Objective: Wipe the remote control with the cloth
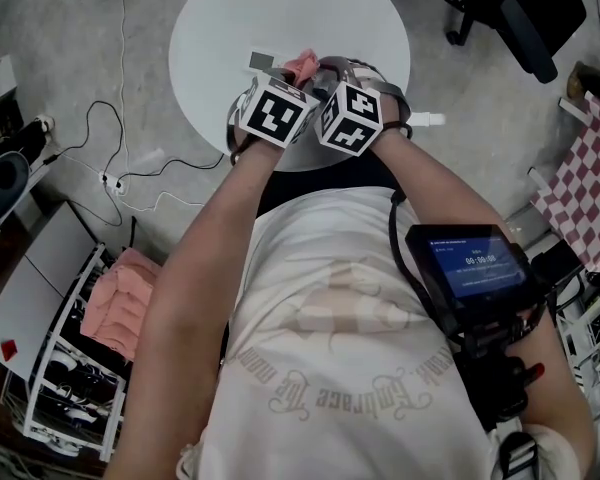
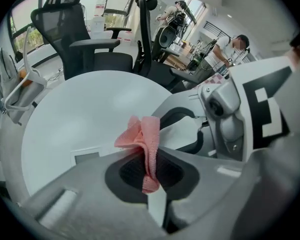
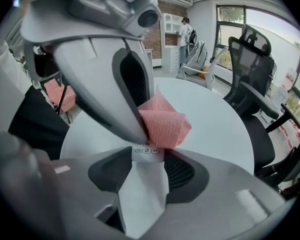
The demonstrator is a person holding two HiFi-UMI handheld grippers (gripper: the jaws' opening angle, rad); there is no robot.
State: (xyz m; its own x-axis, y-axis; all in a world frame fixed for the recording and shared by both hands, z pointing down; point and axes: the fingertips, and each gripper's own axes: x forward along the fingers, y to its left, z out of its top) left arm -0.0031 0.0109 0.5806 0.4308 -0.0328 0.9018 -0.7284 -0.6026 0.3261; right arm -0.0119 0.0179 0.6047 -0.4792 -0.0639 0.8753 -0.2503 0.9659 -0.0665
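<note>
My right gripper (image 3: 147, 161) is shut on a white remote control (image 3: 142, 189), whose button end sticks out past the jaws above the round white table (image 1: 220, 28). A crumpled pink cloth (image 3: 164, 123) rests against that far end of the remote. My left gripper (image 2: 150, 170) is shut on the pink cloth (image 2: 146, 139), which bunches up beyond its jaws. In the left gripper view the right gripper (image 2: 225, 119) stands close at the right with the remote (image 2: 182, 134) in it. In the head view both grippers meet over the table's near edge, with the cloth (image 1: 302, 65) between them.
A white card with a grey square (image 1: 261, 60) lies on the table by the grippers. Black office chairs (image 2: 85, 44) stand beyond the table. Cables (image 1: 120, 173) run across the floor at the left, by a rack holding pink cloths (image 1: 120, 303). People stand far off.
</note>
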